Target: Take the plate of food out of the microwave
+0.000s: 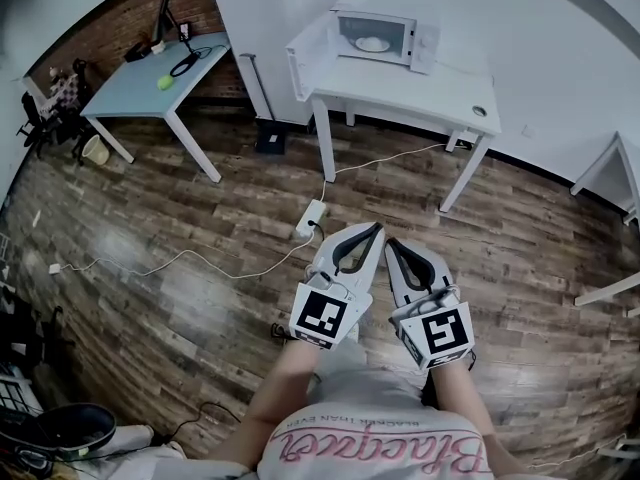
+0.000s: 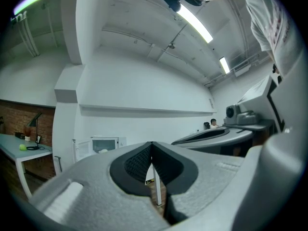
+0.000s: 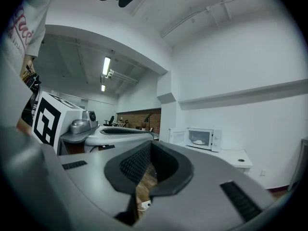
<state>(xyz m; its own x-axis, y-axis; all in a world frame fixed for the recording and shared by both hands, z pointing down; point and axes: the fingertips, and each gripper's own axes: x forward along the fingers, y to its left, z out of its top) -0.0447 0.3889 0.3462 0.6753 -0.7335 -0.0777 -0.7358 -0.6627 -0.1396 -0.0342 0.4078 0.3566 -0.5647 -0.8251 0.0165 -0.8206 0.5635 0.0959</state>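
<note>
Microwave: 1, open | plate inside: 1 | left hand-held gripper: jaws together | right hand-held gripper: jaws together

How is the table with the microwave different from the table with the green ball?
The microwave table is white; the ball table looks pale blue. The microwave table holds an open microwave with a plate inside; the ball table holds a green ball. The microwave table stands against a white wall, the ball table against a brick wall. Both have white legs.
</note>
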